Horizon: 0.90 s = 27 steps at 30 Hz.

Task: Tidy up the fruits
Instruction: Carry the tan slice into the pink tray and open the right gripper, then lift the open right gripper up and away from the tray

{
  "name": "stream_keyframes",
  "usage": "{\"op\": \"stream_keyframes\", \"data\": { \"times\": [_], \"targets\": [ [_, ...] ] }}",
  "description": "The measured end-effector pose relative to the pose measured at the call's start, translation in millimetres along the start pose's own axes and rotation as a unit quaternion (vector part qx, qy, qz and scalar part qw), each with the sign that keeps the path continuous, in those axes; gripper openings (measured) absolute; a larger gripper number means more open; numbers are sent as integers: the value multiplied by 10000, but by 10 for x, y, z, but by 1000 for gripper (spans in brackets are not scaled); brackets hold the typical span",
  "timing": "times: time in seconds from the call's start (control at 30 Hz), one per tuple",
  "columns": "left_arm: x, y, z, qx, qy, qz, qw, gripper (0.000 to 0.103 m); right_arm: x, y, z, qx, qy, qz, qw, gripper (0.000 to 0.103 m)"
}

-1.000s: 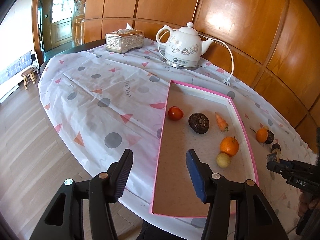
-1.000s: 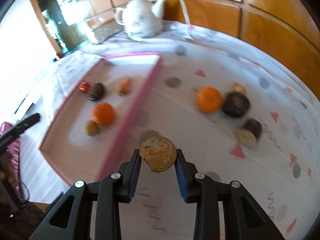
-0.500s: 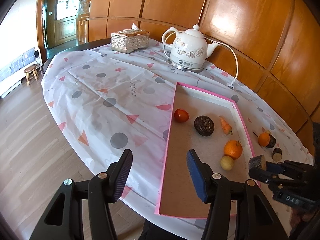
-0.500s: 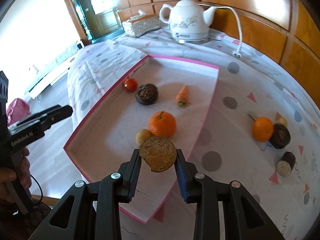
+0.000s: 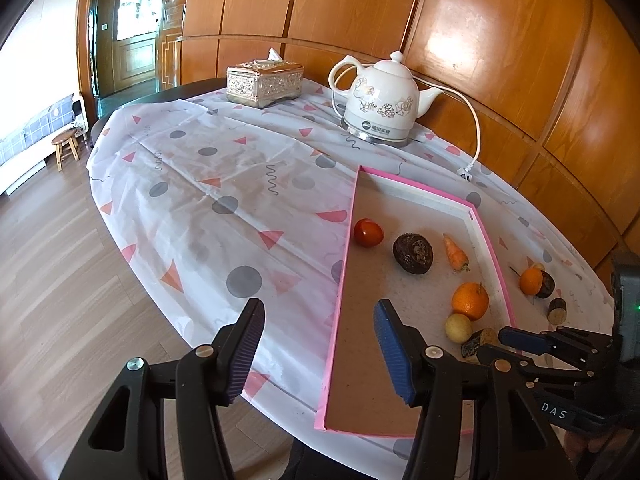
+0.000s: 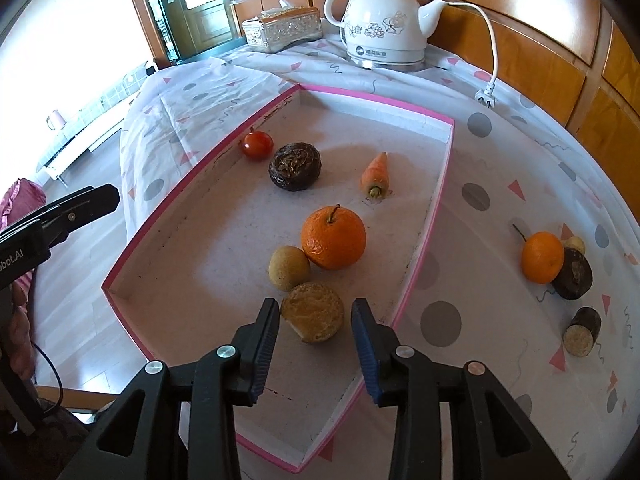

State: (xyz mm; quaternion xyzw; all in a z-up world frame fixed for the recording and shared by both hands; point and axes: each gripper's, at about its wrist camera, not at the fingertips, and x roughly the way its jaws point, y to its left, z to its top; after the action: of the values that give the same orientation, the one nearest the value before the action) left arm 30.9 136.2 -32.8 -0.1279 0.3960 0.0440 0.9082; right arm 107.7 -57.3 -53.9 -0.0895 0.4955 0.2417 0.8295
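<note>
The right gripper [image 6: 314, 334] is seen over the near end of the pink-rimmed tray [image 6: 440, 184]; its jaws have just been opening, and the rough tan cut piece [image 6: 314, 312] lies between them, clear of both pads. The left gripper [image 5: 318, 354] is held part open, empty, above the tray's near left rim. Six items are counted in the tray: cut piece, yellowish ball [image 6: 289, 268], orange [image 6: 333, 237], carrot [image 6: 376, 176], dark wrinkled fruit [image 6: 295, 166], tomato [image 6: 257, 145]. Four items lie outside on the patterned cloth [image 6: 476, 196]. Beyond stand one ceramic kettle [image 6: 384, 20] and one embossed tissue box [image 6: 282, 28].
</note>
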Motion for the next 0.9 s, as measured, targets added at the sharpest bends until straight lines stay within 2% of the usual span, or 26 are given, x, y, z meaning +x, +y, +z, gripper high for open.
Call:
{"op": "stream_keyframes", "data": {
  "times": [0.9],
  "targets": [
    [-100,-179,-21,311,-121,-25,9994,60,-285,-104,-148,180,-376,-70,9991,38]
  ]
}}
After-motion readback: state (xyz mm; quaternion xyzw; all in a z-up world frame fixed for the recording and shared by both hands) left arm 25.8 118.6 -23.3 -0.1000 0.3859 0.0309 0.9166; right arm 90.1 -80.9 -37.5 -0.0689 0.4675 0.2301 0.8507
